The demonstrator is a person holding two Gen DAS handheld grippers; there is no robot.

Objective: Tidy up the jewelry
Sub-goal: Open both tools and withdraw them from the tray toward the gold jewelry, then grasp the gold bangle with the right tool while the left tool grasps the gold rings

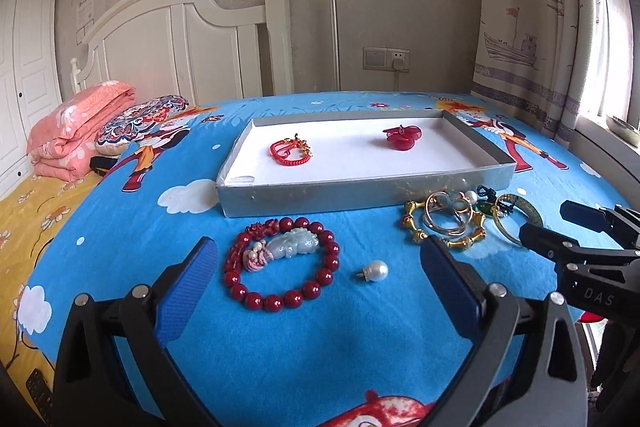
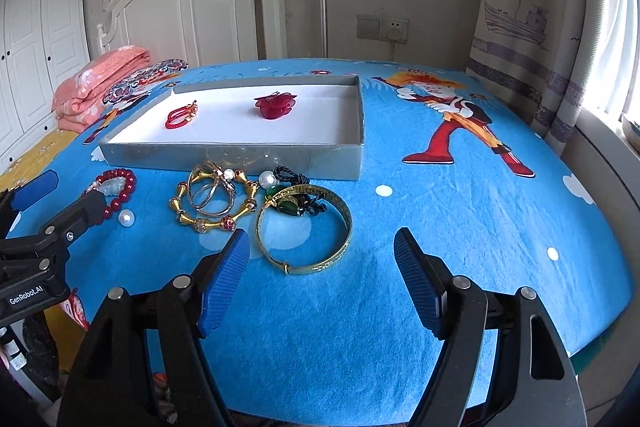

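A grey tray (image 1: 304, 195) with a white floor holds a red cord bracelet (image 1: 290, 149) and a red flower piece (image 1: 402, 136). In front of it lie a red bead bracelet (image 1: 280, 263) with a pale jade charm, a loose pearl (image 1: 376, 271), and a pile of gold bangles (image 1: 448, 223). My left gripper (image 1: 318, 259) is open, just before the bead bracelet. In the right wrist view, my right gripper (image 2: 322, 247) is open around the near edge of a gold bangle (image 2: 306, 227). The tray (image 2: 240, 159), the pearl (image 2: 127, 217) and a green pendant (image 2: 290, 207) also show.
The jewelry lies on a blue cartoon blanket (image 2: 460, 227) over a bed. A folded pink quilt (image 1: 76, 135) and a patterned pillow (image 1: 140, 119) sit at the far left by the white headboard. A curtain (image 1: 532, 7) and window ledge are on the right.
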